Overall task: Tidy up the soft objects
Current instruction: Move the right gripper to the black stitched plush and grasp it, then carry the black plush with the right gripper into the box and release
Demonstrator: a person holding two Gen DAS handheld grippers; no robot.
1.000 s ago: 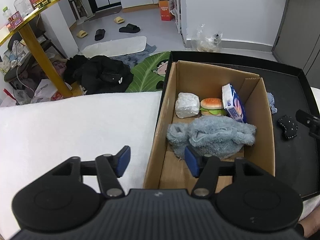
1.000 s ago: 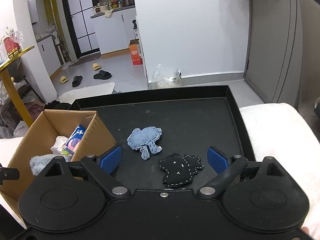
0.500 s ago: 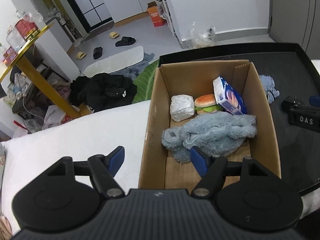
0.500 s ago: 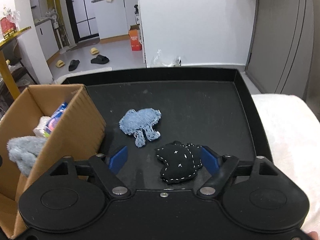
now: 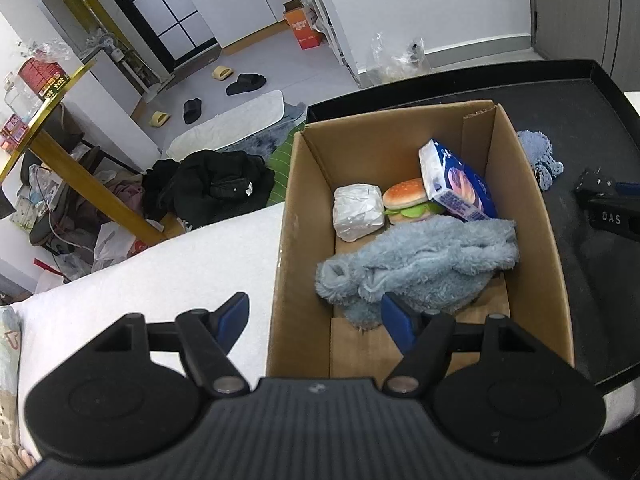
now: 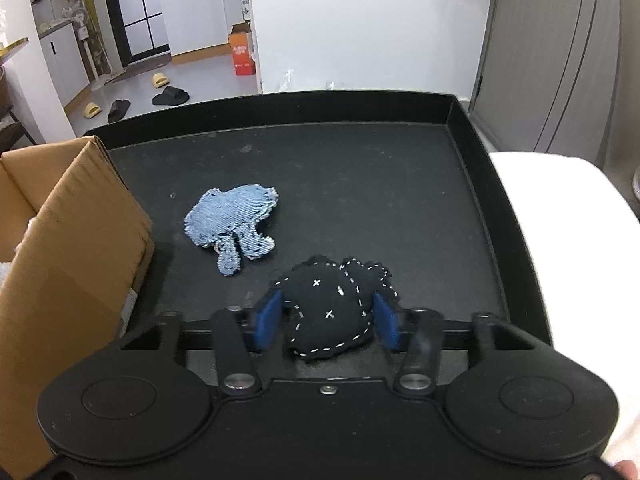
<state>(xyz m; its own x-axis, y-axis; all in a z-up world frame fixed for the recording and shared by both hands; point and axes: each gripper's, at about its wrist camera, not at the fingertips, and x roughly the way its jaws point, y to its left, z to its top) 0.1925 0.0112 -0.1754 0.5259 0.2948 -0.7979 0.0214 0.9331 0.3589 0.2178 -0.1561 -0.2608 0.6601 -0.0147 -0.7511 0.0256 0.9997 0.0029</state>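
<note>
The right hand-held gripper (image 6: 326, 322) closes its blue pads around a black stitched toy (image 6: 334, 308) lying near the front edge of a black tray (image 6: 472, 184); the pads flank the toy on both sides, the left one just short of its cloth, and whether the right one already touches cannot be told. A denim toy (image 6: 232, 226) lies just beyond it, close to the tray's left side, where a cardboard box (image 5: 532, 216) stands. The left hand-held gripper (image 5: 316, 316) hangs spread and empty over the box's near left wall, above a fluffy blue plush (image 5: 420, 264), a toy burger (image 5: 406, 196), a white packet (image 5: 358, 214) and a blue tissue pack (image 5: 456, 186). A sound grasp likely means squeezing the toy's padded middle rather than its frayed edge, then lifting clear of the box wall before carrying it across.
</note>
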